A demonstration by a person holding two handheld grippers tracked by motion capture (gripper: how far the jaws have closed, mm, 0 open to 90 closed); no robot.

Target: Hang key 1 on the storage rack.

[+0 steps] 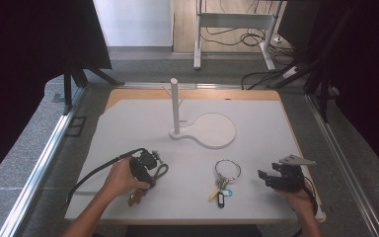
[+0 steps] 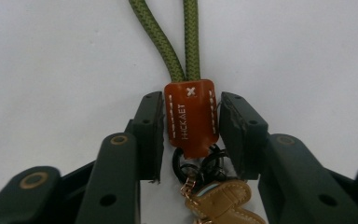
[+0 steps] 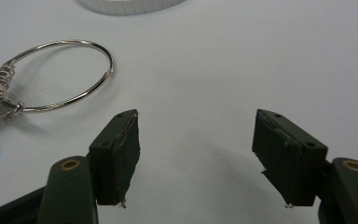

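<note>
The left hand-held gripper [image 2: 189, 122] points down at the white table [image 1: 256, 148] near its front left part. Between its two black jaws sits the brown leather tag [image 2: 189, 119] of a keychain. The left jaw lies against the edge of the tag, and on the right side a very thin gap seems to remain, so the pads are at the tag but I cannot tell if they press it firmly. From the top of the tag a green cord loop [image 2: 177, 37] runs away over the table. Below the tag there are dark rings [image 2: 200, 163] and a tan leather piece [image 2: 223, 196] with a gold clasp.

In the high view the person's left hand [image 1: 121, 178] holds this gripper, and the green cord lies just to its right.

The right hand-held gripper [image 3: 196, 154] rests near the front right part of the table with its jaws spread wide, and only bare table is between them. A big metal key ring [image 3: 58, 77] with coloured tags [image 1: 222, 195] lies to its left, apart from it. A white stand with an upright post [image 1: 174, 106] stands in the middle of the table, farther back.
</note>
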